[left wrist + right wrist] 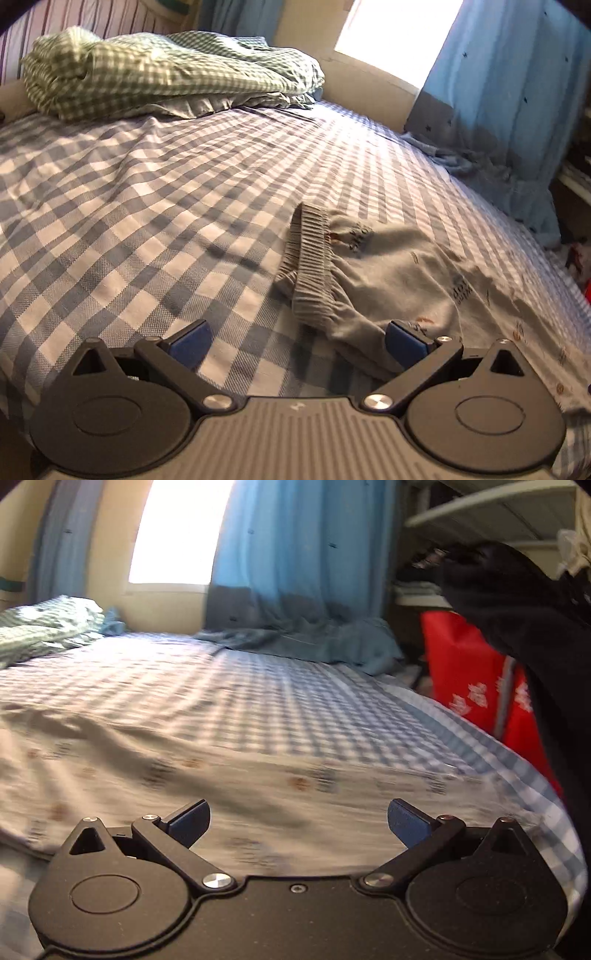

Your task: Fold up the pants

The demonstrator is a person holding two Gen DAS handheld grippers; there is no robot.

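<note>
Pants (388,273) flat on the bed (147,206). Left claw (297,341) wide open, empty. Right claw (299,821) wide open, empty.

Window (173,531) glare blows out – right view smeared (fisheye-bent edges).

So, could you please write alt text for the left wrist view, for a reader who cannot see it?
Small light grey pants with a ribbed waistband lie flat on a blue and white checked bed sheet, just ahead of the left gripper, whose blue-padded jaws stand open and empty. A rumpled green checked blanket and a blue curtain are behind.
</note>
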